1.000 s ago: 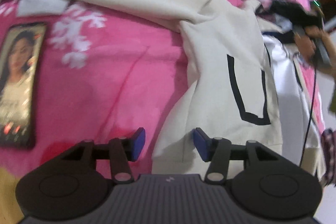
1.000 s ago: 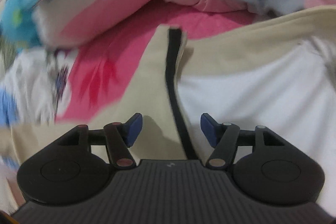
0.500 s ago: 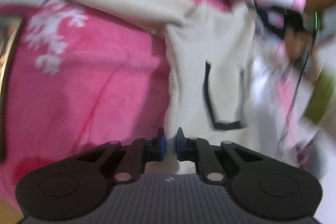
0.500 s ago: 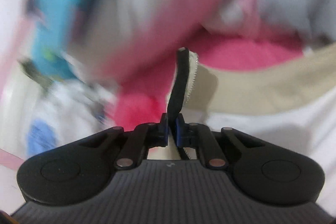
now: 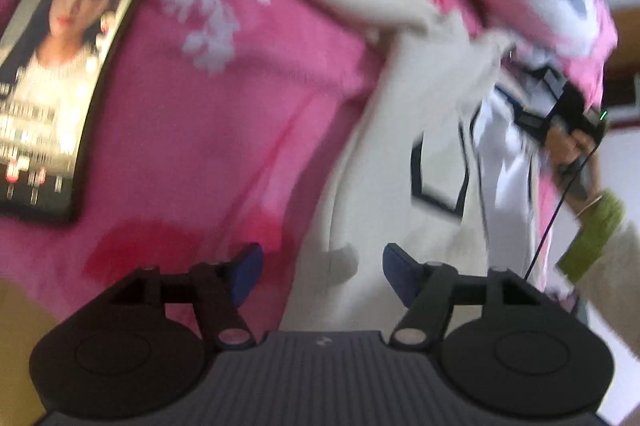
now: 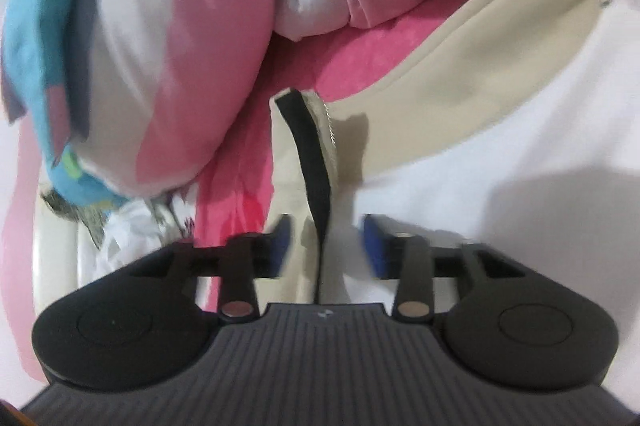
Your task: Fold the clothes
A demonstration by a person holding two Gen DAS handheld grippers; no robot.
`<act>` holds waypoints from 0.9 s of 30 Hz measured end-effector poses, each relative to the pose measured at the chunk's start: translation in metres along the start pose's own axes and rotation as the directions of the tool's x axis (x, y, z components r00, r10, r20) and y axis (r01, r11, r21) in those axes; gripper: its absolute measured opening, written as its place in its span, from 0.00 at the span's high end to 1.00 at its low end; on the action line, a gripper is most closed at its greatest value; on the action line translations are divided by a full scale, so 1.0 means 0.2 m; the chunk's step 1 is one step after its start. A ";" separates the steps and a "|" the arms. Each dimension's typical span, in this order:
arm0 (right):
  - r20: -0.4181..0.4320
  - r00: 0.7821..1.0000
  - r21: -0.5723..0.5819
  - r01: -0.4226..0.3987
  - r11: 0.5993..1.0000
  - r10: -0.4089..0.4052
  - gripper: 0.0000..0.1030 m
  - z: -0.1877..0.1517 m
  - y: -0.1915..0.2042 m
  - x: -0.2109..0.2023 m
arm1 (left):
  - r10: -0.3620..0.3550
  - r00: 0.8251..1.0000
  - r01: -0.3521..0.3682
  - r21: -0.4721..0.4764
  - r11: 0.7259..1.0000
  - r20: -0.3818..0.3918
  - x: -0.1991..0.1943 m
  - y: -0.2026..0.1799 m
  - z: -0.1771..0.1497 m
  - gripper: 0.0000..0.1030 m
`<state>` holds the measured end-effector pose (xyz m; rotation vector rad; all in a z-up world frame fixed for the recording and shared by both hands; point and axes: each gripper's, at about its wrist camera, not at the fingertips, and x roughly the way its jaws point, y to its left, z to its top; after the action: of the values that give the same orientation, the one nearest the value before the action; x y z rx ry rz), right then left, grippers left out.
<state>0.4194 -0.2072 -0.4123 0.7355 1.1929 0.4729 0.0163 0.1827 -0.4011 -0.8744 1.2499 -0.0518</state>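
Cream jacket [image 5: 404, 130]: spread on the pink blanket [image 5: 224, 130], right of the phone [image 5: 60, 74]. Your left gripper [image 5: 322, 268] and right gripper [image 6: 326, 246] gape wide, empty. Risk: you pinch blanket along with the hem.

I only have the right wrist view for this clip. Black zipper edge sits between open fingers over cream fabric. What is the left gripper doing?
Observer: The left gripper is open, with the cream jacket hem lying between its fingers, not pinched.
Operator: Anything beside the garment that I cannot see?
Observer: A phone with a lit screen lies on the pink blanket, left of the jacket.
Operator: Is my gripper visible from there?
Observer: Yes, the right gripper shows at the jacket's far edge, held in a hand with a green cuff.
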 end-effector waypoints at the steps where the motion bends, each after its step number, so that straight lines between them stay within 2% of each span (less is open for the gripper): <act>1: -0.009 1.000 -0.013 0.014 1.000 -0.014 0.51 -0.03 0.01 -0.04 | 0.008 1.000 -0.007 0.009 1.000 -0.022 0.01 -0.01 -0.03 0.35; 4: -0.090 0.993 -0.031 0.080 0.996 -0.082 0.51 -0.18 0.03 -0.15 | 0.041 0.997 -0.038 0.043 0.998 -0.070 0.03 -0.03 -0.11 0.37; 6: -0.171 0.976 -0.044 0.131 0.990 -0.137 0.51 -0.32 0.01 -0.19 | 0.077 0.994 -0.071 0.074 0.995 -0.079 0.05 -0.05 -0.16 0.42; 7: -0.212 0.964 -0.052 0.154 0.987 -0.161 0.51 -0.40 0.00 -0.21 | 0.095 0.992 -0.087 0.090 0.992 -0.084 0.05 -0.06 -0.19 0.48; 8: -0.252 0.950 -0.060 0.176 0.983 -0.186 0.51 -0.48 -0.02 -0.24 | 0.113 0.990 -0.104 0.106 0.989 -0.087 0.06 -0.06 -0.21 0.52; 9: -0.292 0.934 -0.067 0.193 0.979 -0.204 0.51 -0.56 -0.03 -0.26 | 0.131 0.987 -0.120 0.121 0.985 -0.091 0.07 -0.07 -0.23 0.63; 10: -0.333 0.919 -0.067 0.198 0.978 -0.209 0.51 -0.64 -0.05 -0.27 | 0.128 0.988 -0.120 0.099 0.988 -0.084 0.06 -0.06 -0.24 0.72; 11: -0.373 0.903 -0.063 0.202 0.977 -0.211 0.51 -0.72 -0.07 -0.28 | 0.126 0.989 -0.120 0.076 0.990 -0.077 0.06 -0.04 -0.25 0.74; 13: -0.451 0.870 -0.038 0.205 0.978 -0.200 0.51 -0.88 -0.11 -0.30 | 0.120 0.991 -0.119 0.030 0.992 -0.063 0.06 -0.02 -0.27 0.79; 15: -0.522 0.835 -0.014 0.199 0.980 -0.176 0.51 -1.02 -0.14 -0.33 | 0.116 0.992 -0.117 -0.016 0.993 -0.048 0.06 0.01 -0.28 0.80; 17: -0.584 0.799 0.002 0.182 0.983 -0.147 0.52 -1.15 -0.15 -0.34 | 0.117 0.993 -0.118 -0.020 0.993 -0.035 0.06 0.02 -0.30 0.78; 19: -0.621 0.774 0.000 0.160 0.987 -0.125 0.52 -1.24 -0.16 -0.34 | 0.125 0.992 -0.126 -0.019 0.992 -0.019 0.05 0.02 -0.31 0.77; 20: -0.624 0.772 -0.010 0.151 0.989 -0.124 0.52 -1.26 -0.14 -0.33 | 0.129 0.992 -0.130 -0.018 0.991 -0.011 0.05 0.02 -0.32 0.77; 22: -0.582 0.804 -0.018 0.137 0.990 -0.122 0.52 -1.25 -0.13 -0.33 | 0.131 0.991 -0.131 -0.046 0.990 0.007 0.08 0.02 -0.31 0.77; 25: -0.457 0.886 0.049 0.117 0.992 -0.082 0.53 -1.18 -0.18 -0.35 | 0.134 0.990 -0.132 -0.074 0.989 0.033 0.08 0.02 -0.33 0.78; 27: -0.385 0.922 0.107 0.093 0.990 -0.045 0.53 -1.14 -0.22 -0.34 | 0.138 0.989 -0.133 -0.085 0.987 0.052 0.08 0.02 -0.34 0.78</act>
<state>0.1795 -0.2248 -0.4411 0.7226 1.6210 0.5008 -0.0368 0.1394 -0.4196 -0.8532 1.2609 0.1336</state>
